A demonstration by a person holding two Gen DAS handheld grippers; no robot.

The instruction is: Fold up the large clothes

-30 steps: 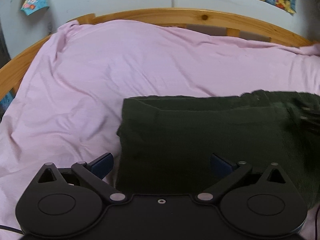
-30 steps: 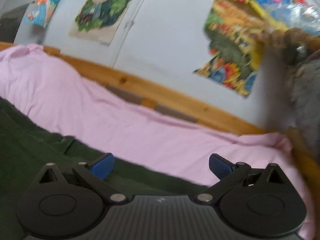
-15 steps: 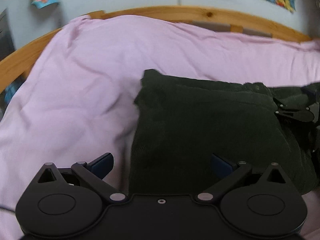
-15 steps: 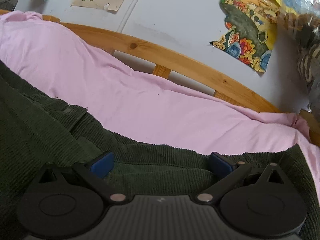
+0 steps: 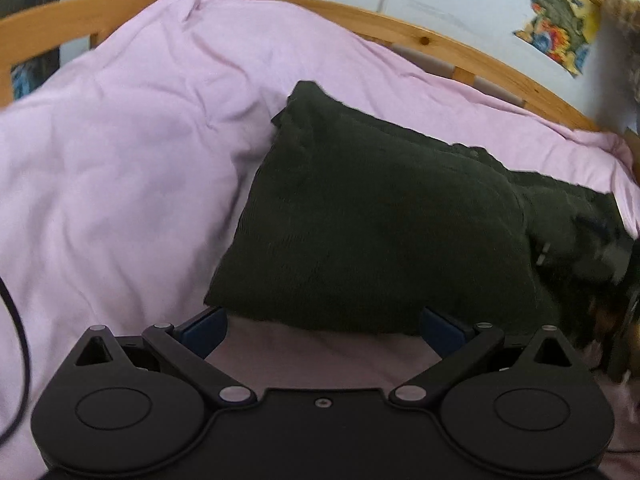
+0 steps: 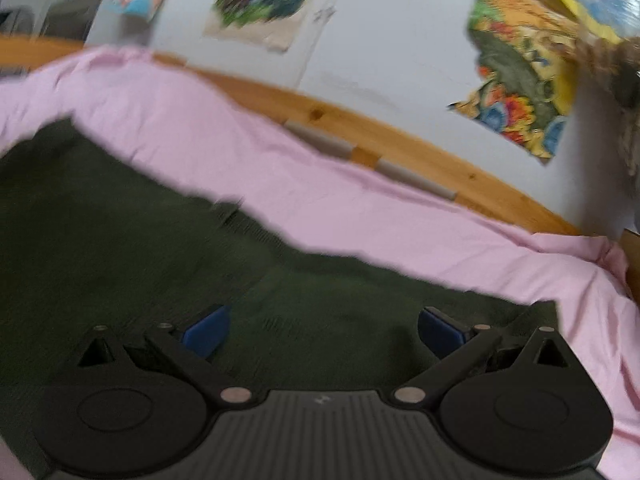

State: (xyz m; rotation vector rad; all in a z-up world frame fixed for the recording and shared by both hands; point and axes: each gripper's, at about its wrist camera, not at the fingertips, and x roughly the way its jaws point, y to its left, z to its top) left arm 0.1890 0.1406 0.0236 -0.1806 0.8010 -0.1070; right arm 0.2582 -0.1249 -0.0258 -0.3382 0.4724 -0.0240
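Observation:
A dark green corduroy garment (image 5: 376, 216) lies folded on the pink bedsheet (image 5: 132, 152). My left gripper (image 5: 322, 330) is open and empty, just in front of the garment's near edge, over the sheet. My right gripper (image 6: 324, 330) is open and empty, hovering over the garment (image 6: 140, 248) near its right end. The right gripper also shows blurred at the right edge of the left wrist view (image 5: 600, 252).
A wooden bed rail (image 5: 460, 48) curves along the far side of the bed, with a white wall and colourful pictures (image 6: 516, 80) behind it. A furry grey-brown object (image 6: 624, 80) stands at the far right. A black cable (image 5: 16, 328) hangs at the left.
My left gripper has pulled back from over the garment to just off its near edge. My right gripper has shifted over the garment, and its view is now blurred by motion.

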